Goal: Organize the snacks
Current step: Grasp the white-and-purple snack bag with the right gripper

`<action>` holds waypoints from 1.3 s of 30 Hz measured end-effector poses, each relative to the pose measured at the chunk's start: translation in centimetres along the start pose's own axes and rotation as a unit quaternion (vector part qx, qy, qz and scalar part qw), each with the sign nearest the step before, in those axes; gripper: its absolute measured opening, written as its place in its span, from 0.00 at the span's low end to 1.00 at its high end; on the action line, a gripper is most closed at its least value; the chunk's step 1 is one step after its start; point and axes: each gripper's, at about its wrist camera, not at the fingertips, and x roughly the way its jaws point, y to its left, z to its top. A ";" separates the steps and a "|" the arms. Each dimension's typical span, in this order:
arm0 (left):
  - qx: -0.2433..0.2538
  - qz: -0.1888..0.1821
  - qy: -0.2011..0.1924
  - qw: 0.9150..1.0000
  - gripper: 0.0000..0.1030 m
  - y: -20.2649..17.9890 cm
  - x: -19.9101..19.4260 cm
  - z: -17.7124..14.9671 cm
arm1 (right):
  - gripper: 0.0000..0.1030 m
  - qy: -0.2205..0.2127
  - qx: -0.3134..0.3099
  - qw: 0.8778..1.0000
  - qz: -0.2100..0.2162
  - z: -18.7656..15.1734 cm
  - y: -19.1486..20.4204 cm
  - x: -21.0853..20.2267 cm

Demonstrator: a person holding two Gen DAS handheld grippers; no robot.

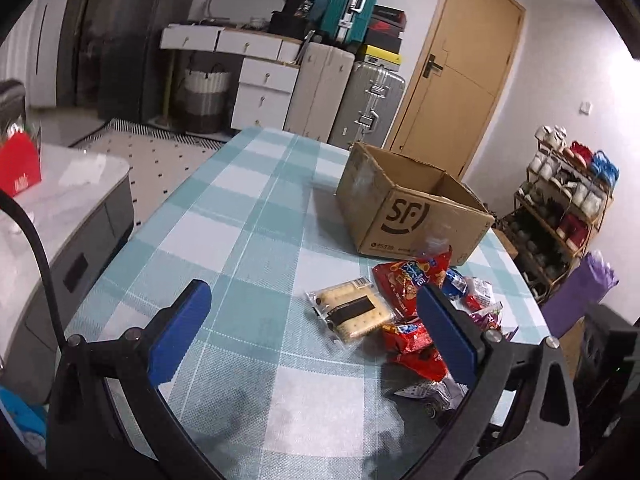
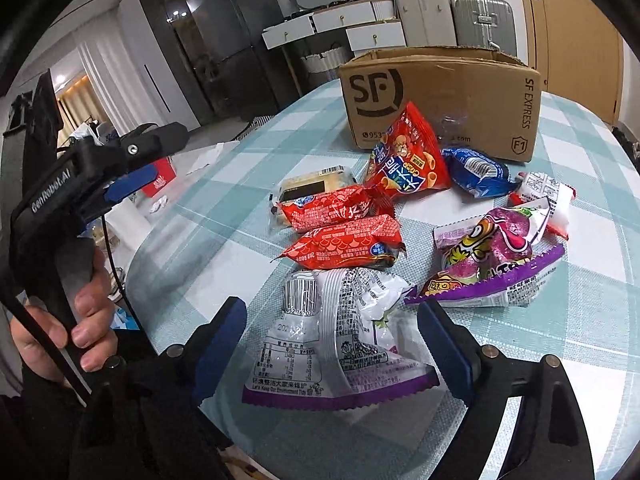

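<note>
Two pairs of tongs work over one checked desk (image 2: 580, 184); neither grips anything.

Risks. The right tongs (image 2: 332, 344) straddle the near white-and-purple packet (image 2: 340, 336), pads wide and clear of the film. The packet is puffed and slick; a grip across the air-filled middle could squeeze it out or crush the contents. Its far edge touches a red packet (image 2: 344, 244), and a second purple packet (image 2: 492, 264) lies just beside the right pad, so a careless closure may catch a neighbour. The cardboard box (image 2: 440, 96), open-topped, stands behind the pile, and I judge it the likely destination; a loose hold could drop the packet short of its rim.

Pose. The right tongs point steeply down at the desk, low over the packet. The left tongs (image 1: 316, 328) stand open and empty, tilted down toward the near side of the pile, with the cracker packet (image 1: 352, 312) between the pads but untouched. In the right view a hand (image 2: 88, 316) wraps the left tool's handle, well left of the snacks.
</note>
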 end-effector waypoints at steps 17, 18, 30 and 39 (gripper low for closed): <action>-0.019 -0.015 0.022 0.999 0.99 0.8 0.2 -0.4 | 0.37 0.004 -0.014 1.000 0.016 -0.1 1.0 0.0; -0.020 -0.014 0.024 0.999 0.99 0.9 0.2 -0.5 | 0.35 0.002 -0.009 1.000 0.022 -0.1 0.8 -0.2; -0.027 0.004 0.034 0.999 0.99 1.4 1.0 -0.7 | 0.30 -0.028 0.006 0.998 0.057 -0.4 -0.3 -2.6; -0.051 0.014 0.057 0.997 0.99 2.5 2.2 -0.8 | 0.30 -0.081 0.126 0.981 0.126 -0.2 -5.8 -5.6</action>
